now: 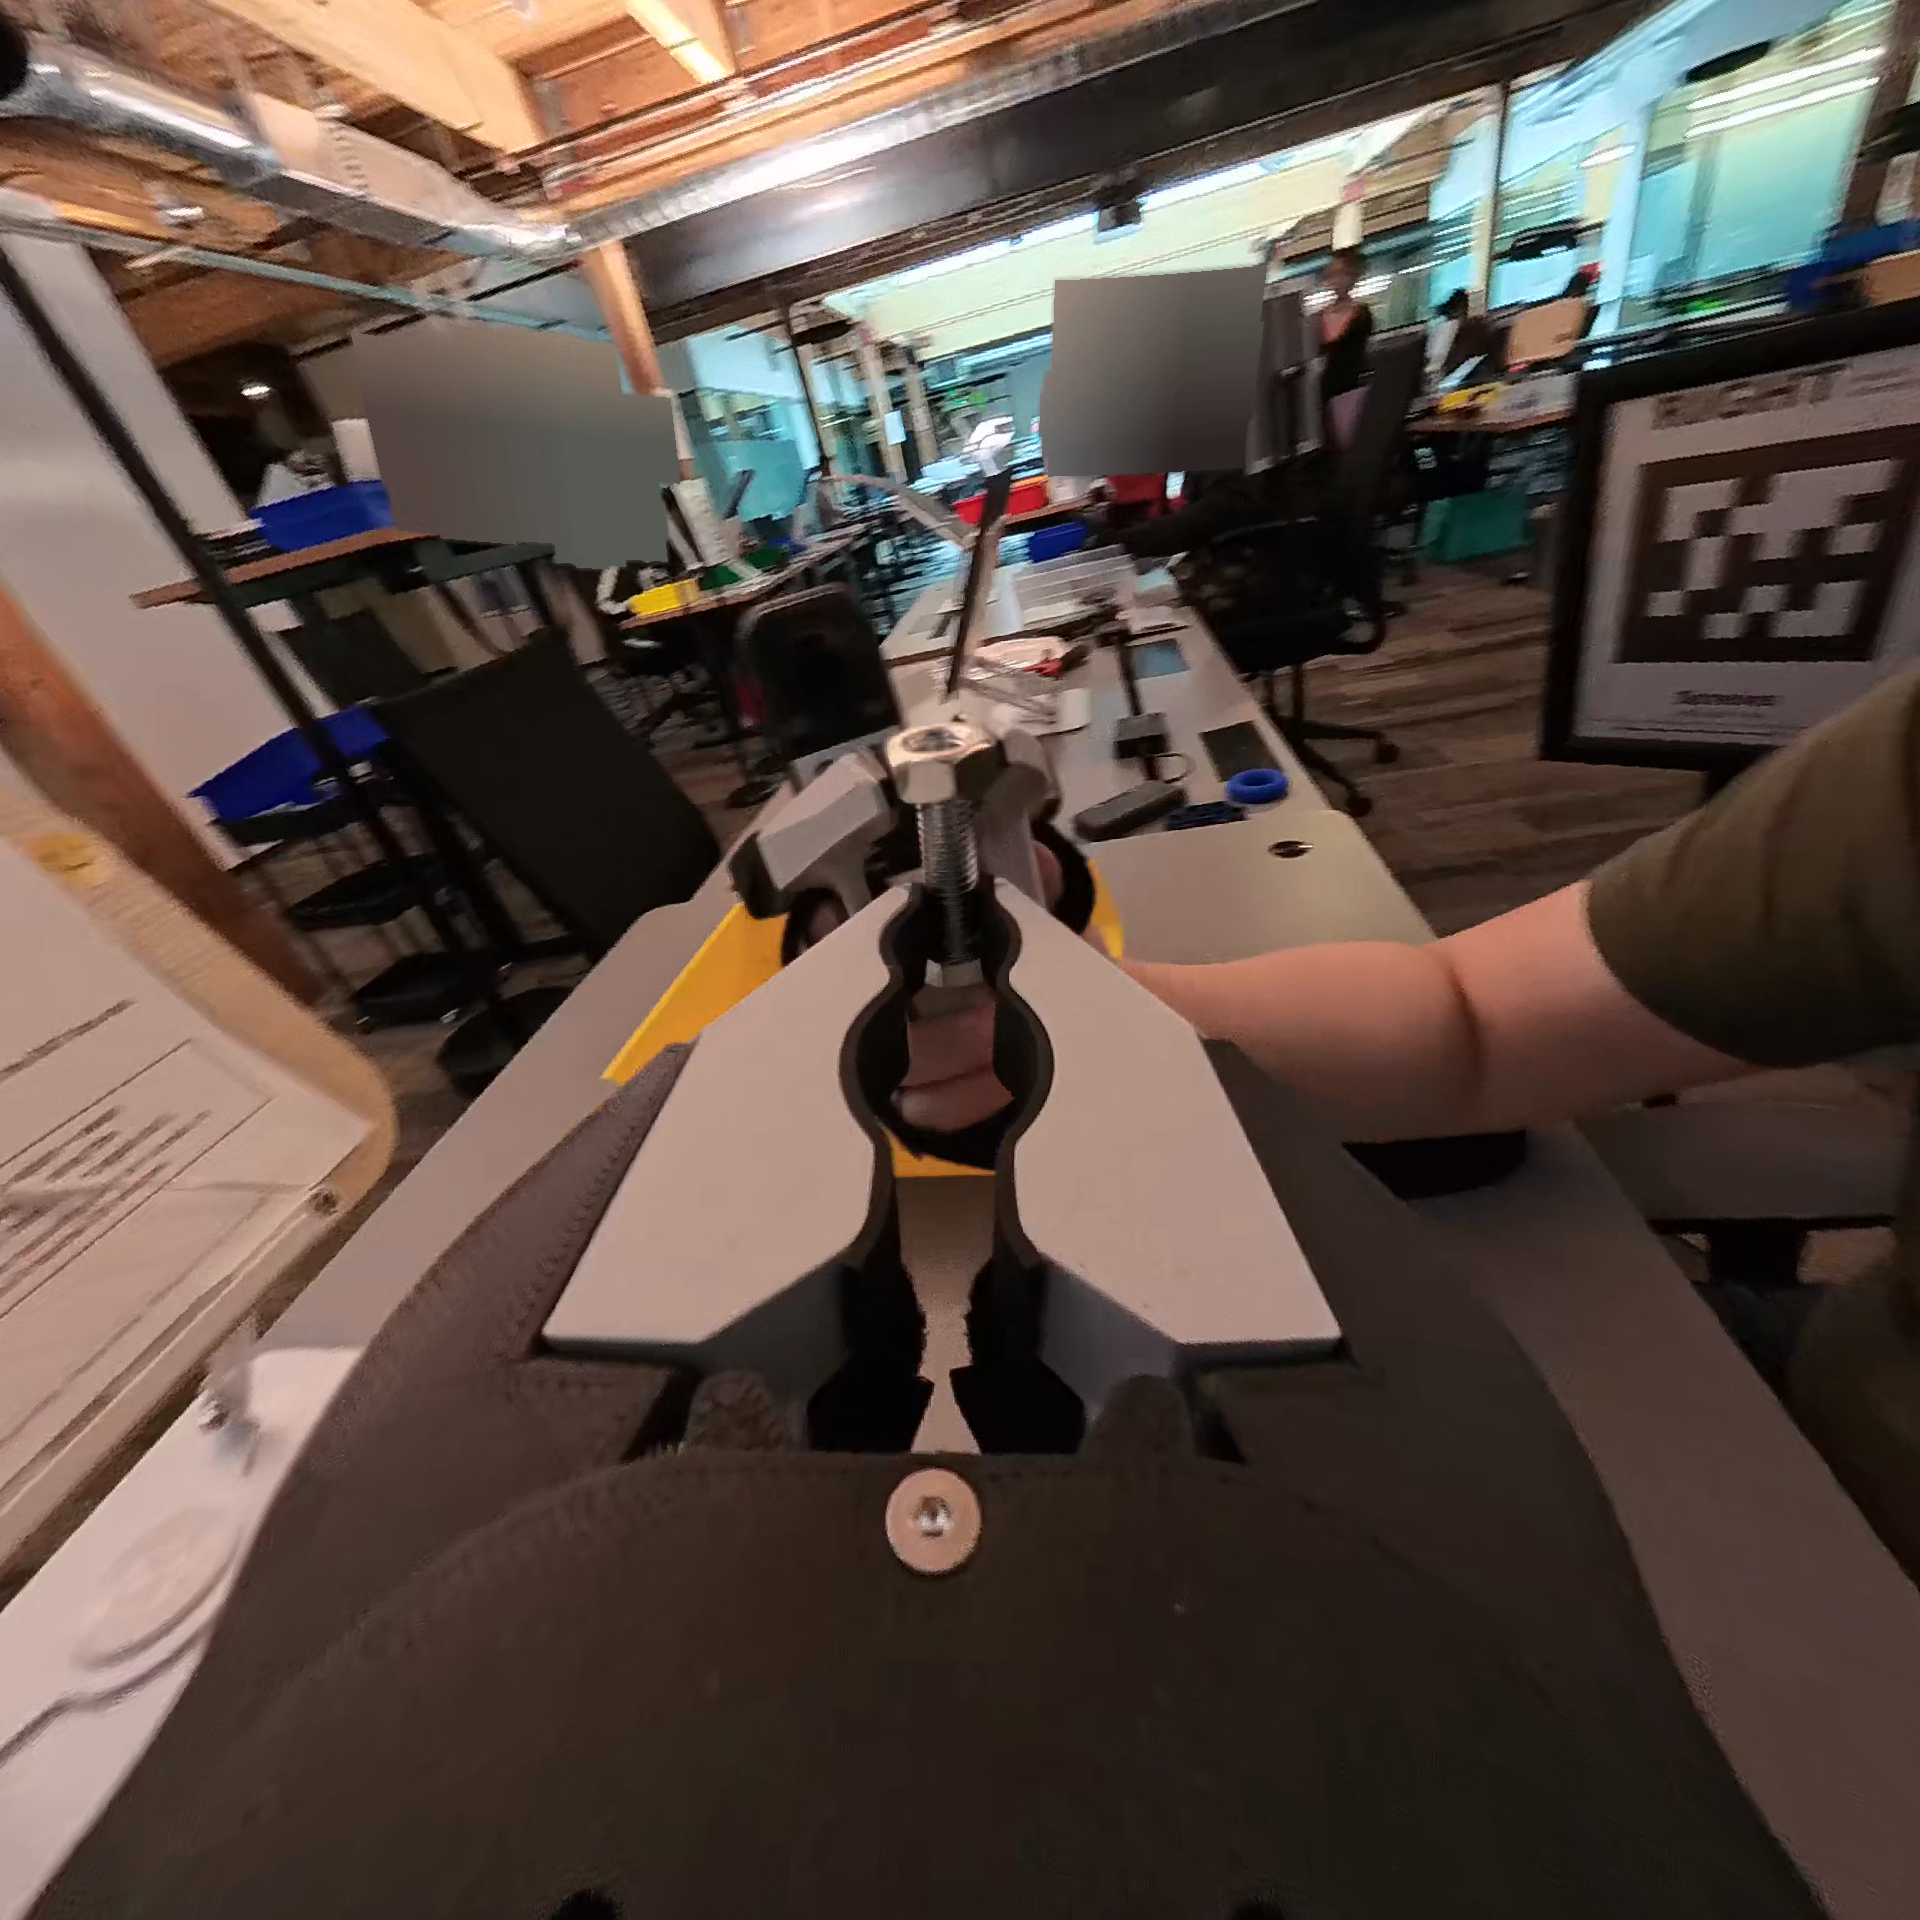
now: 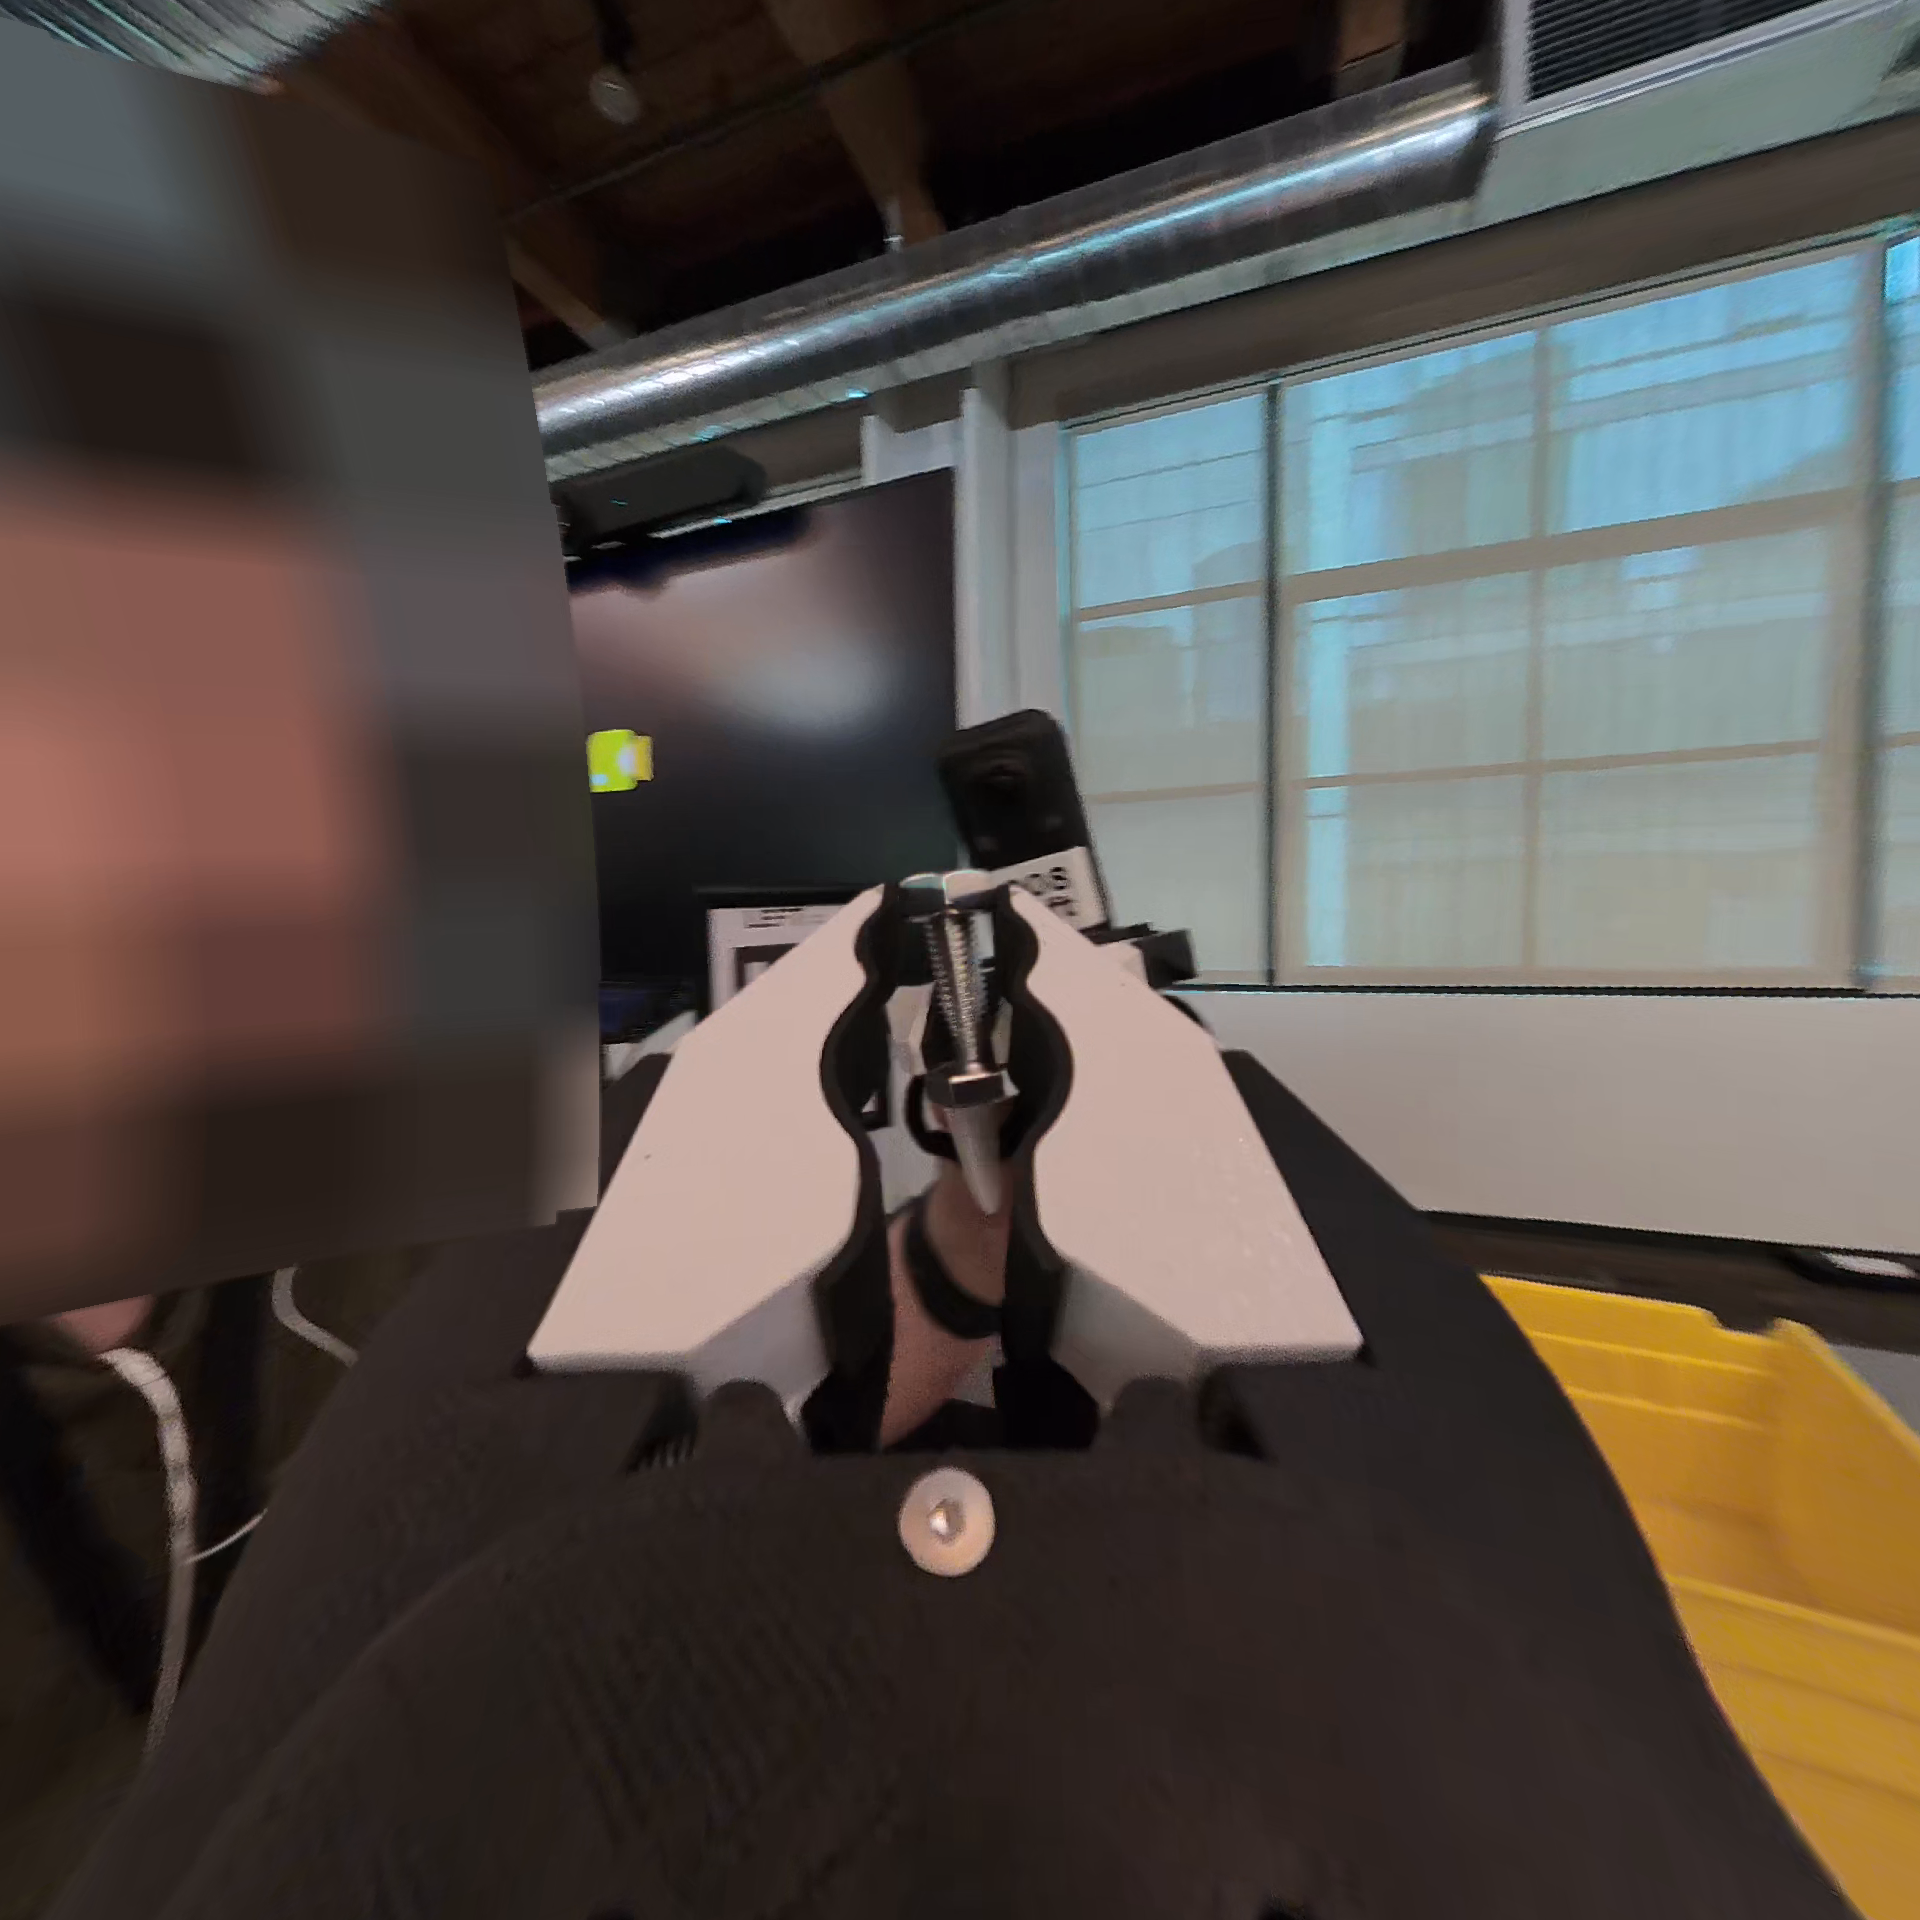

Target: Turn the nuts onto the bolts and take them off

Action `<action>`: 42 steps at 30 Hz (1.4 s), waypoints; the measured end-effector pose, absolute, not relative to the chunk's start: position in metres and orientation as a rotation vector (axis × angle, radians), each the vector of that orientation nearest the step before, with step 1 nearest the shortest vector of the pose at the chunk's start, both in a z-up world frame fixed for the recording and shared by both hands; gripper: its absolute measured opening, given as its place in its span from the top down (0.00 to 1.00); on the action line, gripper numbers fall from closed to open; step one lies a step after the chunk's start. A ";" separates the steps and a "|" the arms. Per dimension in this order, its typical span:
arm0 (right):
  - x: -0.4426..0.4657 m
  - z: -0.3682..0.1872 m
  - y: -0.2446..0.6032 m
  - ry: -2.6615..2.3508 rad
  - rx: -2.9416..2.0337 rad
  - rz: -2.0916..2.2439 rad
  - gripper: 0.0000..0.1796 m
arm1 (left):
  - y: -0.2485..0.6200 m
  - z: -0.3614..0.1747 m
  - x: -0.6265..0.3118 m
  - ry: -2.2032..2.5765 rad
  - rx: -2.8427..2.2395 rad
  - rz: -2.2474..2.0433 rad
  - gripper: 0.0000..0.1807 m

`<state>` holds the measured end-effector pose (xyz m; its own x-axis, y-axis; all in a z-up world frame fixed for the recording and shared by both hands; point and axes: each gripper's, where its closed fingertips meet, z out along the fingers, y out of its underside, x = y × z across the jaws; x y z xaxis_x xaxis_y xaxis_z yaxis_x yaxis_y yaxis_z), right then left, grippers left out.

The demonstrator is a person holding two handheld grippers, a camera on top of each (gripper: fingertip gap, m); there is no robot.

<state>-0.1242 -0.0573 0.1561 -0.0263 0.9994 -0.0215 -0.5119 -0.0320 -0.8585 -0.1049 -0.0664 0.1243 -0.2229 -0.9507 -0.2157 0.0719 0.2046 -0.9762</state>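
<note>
The left gripper is closed narrow around the bolt, its two grey fingers pinching the lower part of the threaded shaft near the bolt's head. The shaft rises straight up out past the fingertips. At the far end of the shaft sits the nut, and the right gripper meets it from the opposite side, its fingers clamped on the nut's flats just beyond the left gripper's tips. A bare forearm reaches in from the right of the left gripper, with an olive sleeve at the edge. Behind and below the left gripper's tips lies a yellow bin on a grey table.

In the right wrist view the right gripper is closed tight at its tips on the nut. The bolt runs back from there toward the camera, between the fingers, and its hex head hangs in the wider hollow of the fingers. The left gripper's tip shows just below that head. The yellow bin lies to the lower right of the right gripper
</note>
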 end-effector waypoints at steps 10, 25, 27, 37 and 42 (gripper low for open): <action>-0.112 0.151 -0.018 -0.527 -0.841 0.963 0.91 | -0.020 0.121 -0.096 1.192 -1.096 -0.968 0.96; -0.111 0.149 -0.011 -0.463 -0.894 0.716 0.91 | -0.010 0.117 -0.094 1.122 -1.143 -0.896 0.96; -0.110 0.150 -0.011 -0.479 -0.894 0.717 0.91 | -0.011 0.117 -0.094 1.130 -1.144 -0.913 0.96; -0.109 0.160 -0.027 -0.695 -0.918 0.845 0.83 | -0.017 0.119 -0.096 1.183 -1.139 -0.978 0.96; -0.109 0.152 -0.019 -0.714 -1.034 0.924 0.78 | -0.015 0.120 -0.099 1.176 -1.146 -0.996 0.96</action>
